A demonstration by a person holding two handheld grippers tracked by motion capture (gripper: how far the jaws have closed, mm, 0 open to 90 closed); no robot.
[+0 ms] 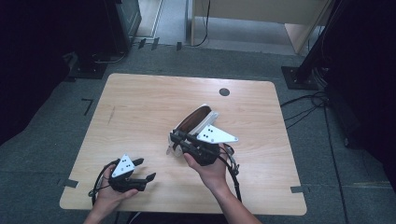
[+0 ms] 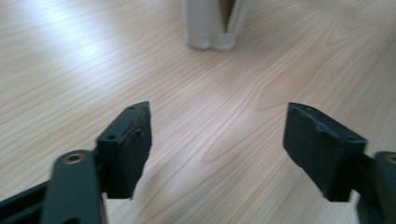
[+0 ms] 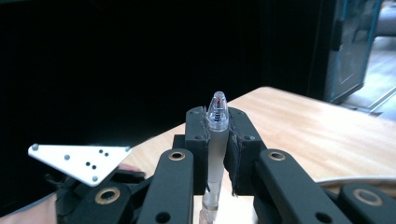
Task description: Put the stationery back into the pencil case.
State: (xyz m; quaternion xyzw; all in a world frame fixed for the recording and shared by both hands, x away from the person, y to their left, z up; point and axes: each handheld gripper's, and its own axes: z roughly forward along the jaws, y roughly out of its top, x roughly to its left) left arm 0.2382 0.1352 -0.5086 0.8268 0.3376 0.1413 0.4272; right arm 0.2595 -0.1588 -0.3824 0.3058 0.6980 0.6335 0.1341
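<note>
My right gripper (image 3: 217,122) is shut on a slim frosted-white pen (image 3: 215,154) with a clear tip showing red ink; the pen stands upright between the pads. In the high view this gripper (image 1: 176,140) hovers over the middle of the wooden table (image 1: 140,102), just in front of an open white case (image 1: 196,119) with a brown inside. My left gripper (image 1: 147,169) rests near the front left edge, open with nothing between its jaws. In the left gripper view the gripper (image 2: 219,130) points across bare wood toward the case (image 2: 212,28). Its white plate (image 3: 79,162) shows in the right gripper view.
A small dark round mark (image 1: 224,92) sits near the table's far edge. Grey floor surrounds the table, with dark stands (image 1: 299,74) and cables at the right and dark equipment (image 1: 98,60) at the back left.
</note>
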